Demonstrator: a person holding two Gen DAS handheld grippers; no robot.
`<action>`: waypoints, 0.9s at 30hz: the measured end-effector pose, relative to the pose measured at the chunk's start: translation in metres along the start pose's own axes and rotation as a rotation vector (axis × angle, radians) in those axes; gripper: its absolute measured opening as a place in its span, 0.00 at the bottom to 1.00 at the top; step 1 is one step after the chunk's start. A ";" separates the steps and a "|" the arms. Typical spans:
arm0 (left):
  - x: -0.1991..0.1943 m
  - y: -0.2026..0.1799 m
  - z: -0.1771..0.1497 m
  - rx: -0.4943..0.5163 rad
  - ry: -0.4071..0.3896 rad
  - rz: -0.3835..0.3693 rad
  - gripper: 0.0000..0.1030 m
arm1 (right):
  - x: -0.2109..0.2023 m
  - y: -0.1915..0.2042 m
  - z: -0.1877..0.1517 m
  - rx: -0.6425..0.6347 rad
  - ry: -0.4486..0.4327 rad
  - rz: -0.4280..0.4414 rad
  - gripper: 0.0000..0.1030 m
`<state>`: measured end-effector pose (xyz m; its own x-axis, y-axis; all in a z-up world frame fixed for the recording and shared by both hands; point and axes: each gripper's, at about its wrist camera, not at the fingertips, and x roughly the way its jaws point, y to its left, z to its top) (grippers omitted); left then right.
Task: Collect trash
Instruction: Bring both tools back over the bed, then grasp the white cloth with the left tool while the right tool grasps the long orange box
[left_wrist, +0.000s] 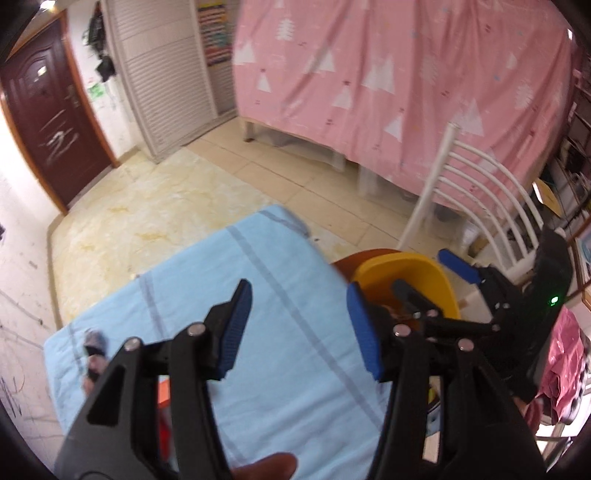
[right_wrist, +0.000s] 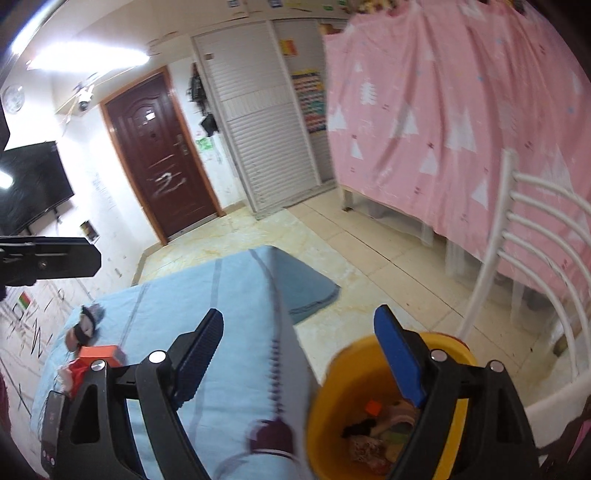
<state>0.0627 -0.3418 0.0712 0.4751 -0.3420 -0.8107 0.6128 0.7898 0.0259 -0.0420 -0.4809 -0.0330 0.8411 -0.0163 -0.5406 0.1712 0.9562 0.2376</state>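
My left gripper (left_wrist: 299, 330) hangs open over the light blue cloth (left_wrist: 280, 369) on the table, with nothing between its fingers. My right gripper (right_wrist: 299, 360) is open too. A blurred white spiral-bound sheet (right_wrist: 290, 354) stands on edge between its jaws, and neither pad touches it. Just right of it is the yellow bin (right_wrist: 332, 417), with scraps of trash inside. From the left wrist, the yellow bin (left_wrist: 406, 269) sits past the table's right edge, and the right gripper (left_wrist: 432, 280) hovers over it.
On the cloth's left part lie an orange box (right_wrist: 99, 354), a small dark figure (right_wrist: 85, 325), a red scrap (right_wrist: 77, 373) and a phone (right_wrist: 51, 417). A white chair (right_wrist: 524, 240) stands right of the bin. A pink curtain (left_wrist: 406, 74) covers the far side.
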 end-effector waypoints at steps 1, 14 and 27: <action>-0.005 0.011 -0.004 -0.009 -0.004 0.014 0.49 | 0.000 0.008 0.003 -0.010 -0.002 0.010 0.75; -0.044 0.128 -0.065 -0.119 0.003 0.109 0.50 | 0.028 0.123 0.002 -0.176 0.071 0.149 0.77; -0.030 0.187 -0.136 -0.218 0.100 0.068 0.50 | 0.056 0.188 -0.008 -0.257 0.147 0.192 0.78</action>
<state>0.0775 -0.1146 0.0208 0.4394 -0.2405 -0.8655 0.4257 0.9042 -0.0352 0.0333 -0.3000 -0.0247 0.7594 0.1950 -0.6207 -0.1331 0.9804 0.1452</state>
